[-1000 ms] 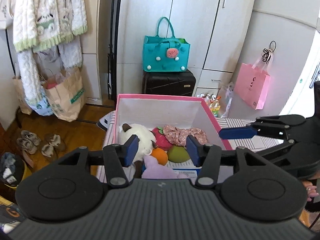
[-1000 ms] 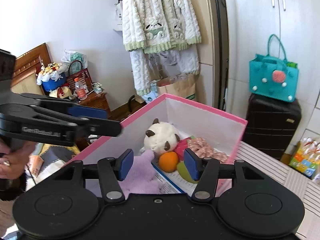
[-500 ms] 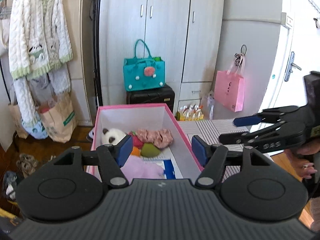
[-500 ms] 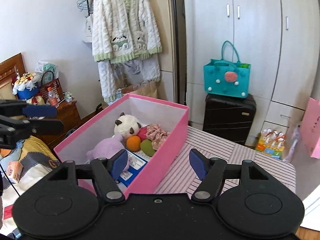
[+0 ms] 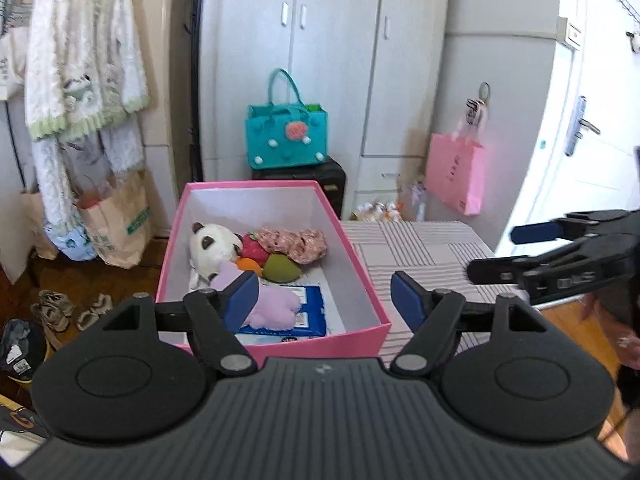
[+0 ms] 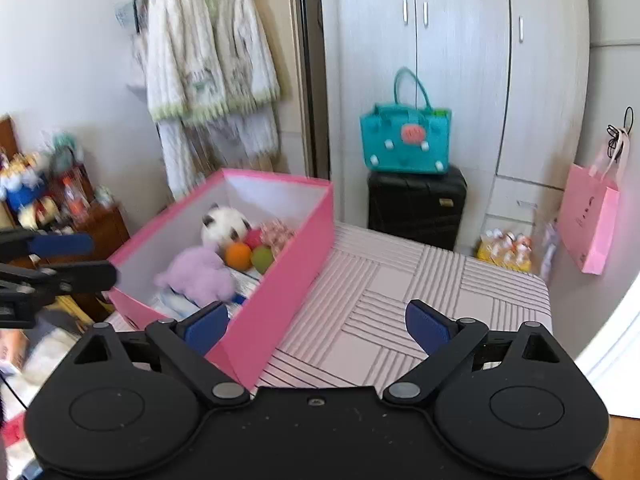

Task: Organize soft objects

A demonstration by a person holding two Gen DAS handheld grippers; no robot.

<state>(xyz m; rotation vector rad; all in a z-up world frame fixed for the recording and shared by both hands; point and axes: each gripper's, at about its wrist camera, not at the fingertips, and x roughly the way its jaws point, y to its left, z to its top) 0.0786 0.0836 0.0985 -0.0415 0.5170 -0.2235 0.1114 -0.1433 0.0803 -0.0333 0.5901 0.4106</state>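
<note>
A pink box (image 5: 320, 346) stands on the striped table (image 5: 420, 252). It holds a panda plush (image 5: 214, 242), a purple plush (image 5: 272, 306), a strawberry, orange and green toy, and a floral cloth (image 5: 296, 240). My left gripper (image 5: 322, 298) hovers before the box's near right corner, its jaws opening with nothing gripped. My right gripper (image 6: 316, 322) hangs over the table beside the box (image 6: 288, 280), its jaws also opening wide and empty. Each gripper shows in the other's view: the right gripper (image 5: 494, 253) at the right edge, the left gripper (image 6: 100, 259) at the left edge.
A teal bag (image 5: 286, 140) sits on a black suitcase (image 5: 336, 184) against the wardrobe. A pink paper bag (image 5: 454, 172) hangs on the right wall. A white cardigan (image 5: 80, 72) hangs at left above paper bags and shoes (image 5: 56, 308) on the wooden floor.
Both grippers have drawn back from over the box and swung rightward. The box now looks smaller and sits more to the left. Both pairs of jaws stand wider.
</note>
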